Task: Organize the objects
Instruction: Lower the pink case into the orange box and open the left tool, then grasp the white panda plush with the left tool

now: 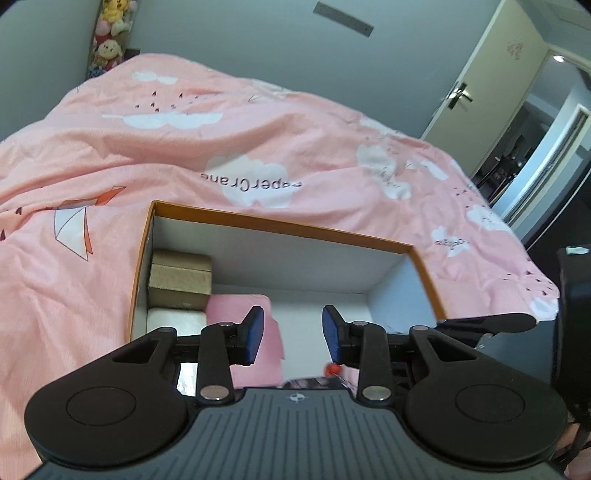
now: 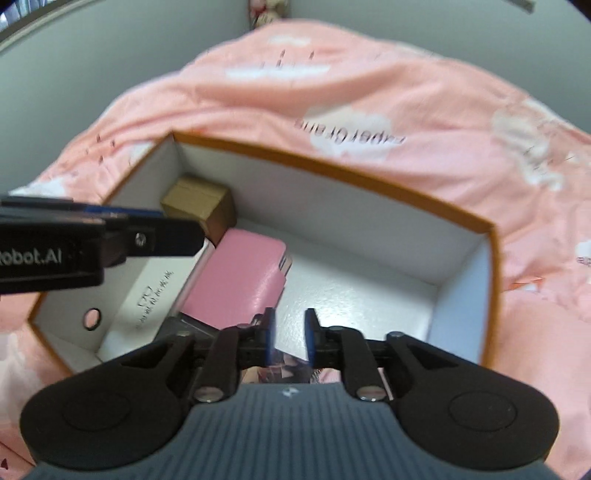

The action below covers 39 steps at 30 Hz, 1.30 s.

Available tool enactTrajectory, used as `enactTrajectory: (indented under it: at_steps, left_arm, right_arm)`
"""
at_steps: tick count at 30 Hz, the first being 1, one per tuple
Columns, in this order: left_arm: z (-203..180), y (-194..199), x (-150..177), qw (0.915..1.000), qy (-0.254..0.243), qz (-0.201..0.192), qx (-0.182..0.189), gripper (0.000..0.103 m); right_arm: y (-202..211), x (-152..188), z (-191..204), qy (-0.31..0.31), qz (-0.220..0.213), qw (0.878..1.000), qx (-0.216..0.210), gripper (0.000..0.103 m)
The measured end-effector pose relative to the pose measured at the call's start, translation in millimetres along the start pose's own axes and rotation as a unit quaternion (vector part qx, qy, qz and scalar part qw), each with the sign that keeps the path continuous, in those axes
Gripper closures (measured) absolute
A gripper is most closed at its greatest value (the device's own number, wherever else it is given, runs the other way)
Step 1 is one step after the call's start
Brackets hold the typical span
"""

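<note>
Inside one orange-rimmed box (image 2: pixel 369 177): one brown carton (image 2: pixel 197 205), one pink case (image 2: pixel 236 273).

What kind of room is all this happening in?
Most likely a bedroom, perhaps a child's. A pink quilt printed with clouds covers a bed, stuffed toys are piled in the corner, and a door stands open. An orange-rimmed box sits on the quilt.
</note>
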<state>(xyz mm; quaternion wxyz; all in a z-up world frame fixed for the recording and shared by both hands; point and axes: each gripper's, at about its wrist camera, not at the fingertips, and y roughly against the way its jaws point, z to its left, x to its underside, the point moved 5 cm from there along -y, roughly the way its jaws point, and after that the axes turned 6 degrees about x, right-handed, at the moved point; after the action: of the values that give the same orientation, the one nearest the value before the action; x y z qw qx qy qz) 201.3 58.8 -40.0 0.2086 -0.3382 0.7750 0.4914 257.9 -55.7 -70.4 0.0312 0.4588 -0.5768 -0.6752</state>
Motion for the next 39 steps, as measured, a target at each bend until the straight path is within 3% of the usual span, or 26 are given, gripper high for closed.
enactTrajectory:
  at_steps: [5,11,13,16,25,32,39]
  left_arm:
    - [-18,20,19,0.9997,-0.022,0.011,0.009,0.057]
    - [-37,40,48,0.9974,-0.070,0.013,0.011,0.054]
    - [-43,44,58,0.9962,-0.083,0.024,0.011,0.051]
    - [-46,49,74,0.9945,-0.076,0.059,0.040,0.051]
    - [-57,59,123,0.9809,-0.102,0.132,0.099,0.051]
    - [-52,57,150,0.9770,-0.091,0.168,0.095,0.045]
    - [-47,48,161,0.9765,-0.090,0.181,0.075,0.045]
  right_arm:
    - [43,19,-5,-0.018,-0.047,0.999,0.013,0.056]
    - [72,57,-5,-0.025,-0.085,0.996,0.015,0.041]
    - [79,73,-5,-0.031,-0.075,0.997,0.017,0.041]
    - [87,97,-6,-0.057,-0.056,0.997,0.018,0.042]
    - [103,154,-4,-0.098,-0.029,0.994,0.047,0.044]
    - [102,178,-1,-0.127,-0.015,0.990,0.057,0.064]
    - [99,183,11,-0.107,-0.007,0.993,0.053,0.078]
